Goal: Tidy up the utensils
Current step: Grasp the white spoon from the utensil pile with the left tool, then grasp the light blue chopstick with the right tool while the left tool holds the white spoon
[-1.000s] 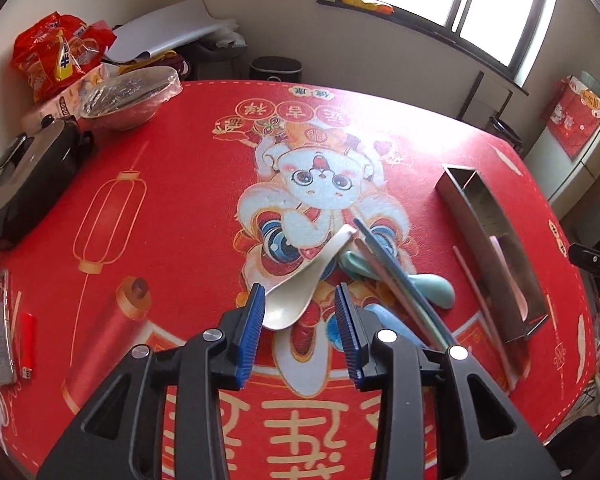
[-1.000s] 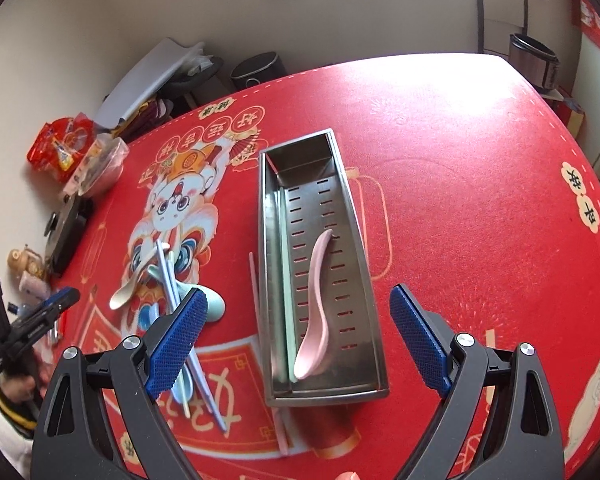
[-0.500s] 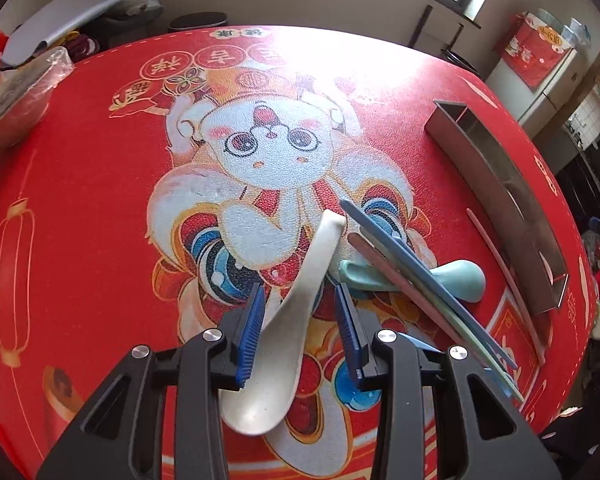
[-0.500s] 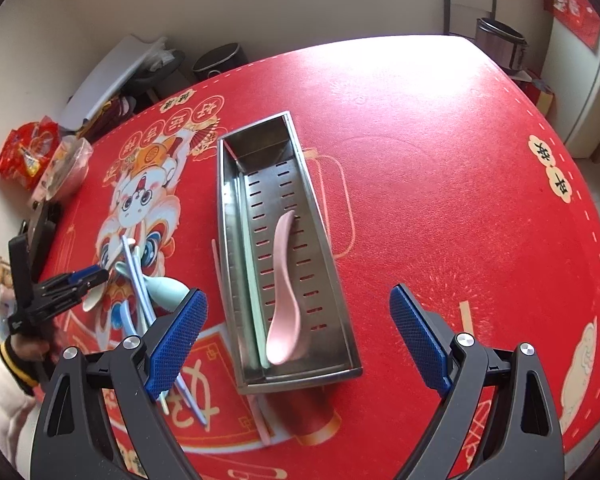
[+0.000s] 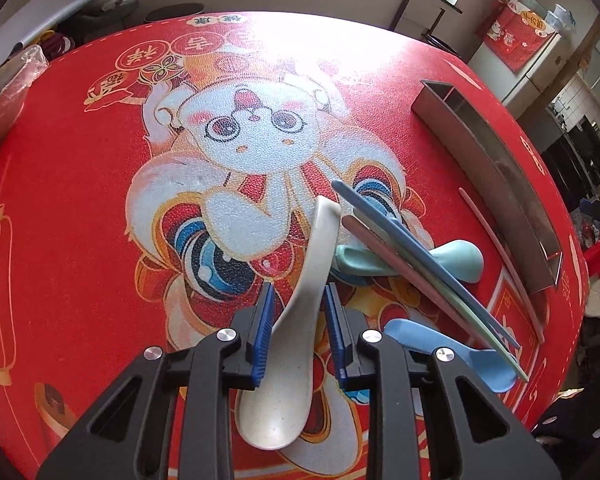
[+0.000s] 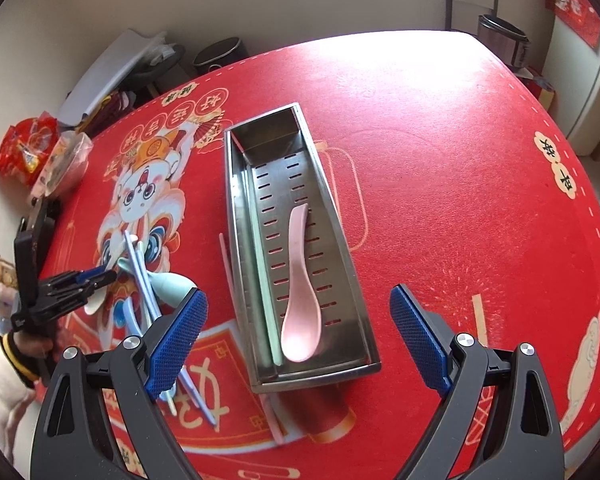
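Left gripper (image 5: 298, 300) low over the red tablecloth (image 5: 72, 200), its jaws narrow and just now closing around the neck of the white spoon (image 5: 296, 328). The blue pads (image 5: 265, 332) sit close on either side of the handle; whether they press on it yet cannot be told. Spoon's bowl lies nearest the camera, between the gripper's black arms, handle running away toward the printed cartoon lion (image 5: 244, 132). Just right of the spoon, a loose pile: a teal spoon (image 5: 456, 258), a blue spoon (image 5: 452, 350), and long chopsticks in blue (image 5: 420, 248), pink (image 5: 400, 268) and pale green (image 5: 480, 320) lying across them. A single pink chopstick (image 5: 500, 256) rests apart on the cloth, beside the steel tray (image 5: 488, 168). Right gripper (image 6: 298, 336) held above the near end of that tray, jaws wide with nothing between them. In the right wrist view the tray's perforated floor holds a pink spoon (image 6: 300, 296), bowl toward the camera, and a pale green chopstick (image 6: 260, 272) along its left wall. The person's hand (image 6: 28, 344), in a white sleeve, grips the left tool at the left edge of that view. Beyond, at the table's far left edge, a red snack bag (image 6: 24, 148) and a covered bowl (image 6: 64, 164); a dark bin (image 6: 220, 56) against the wall.
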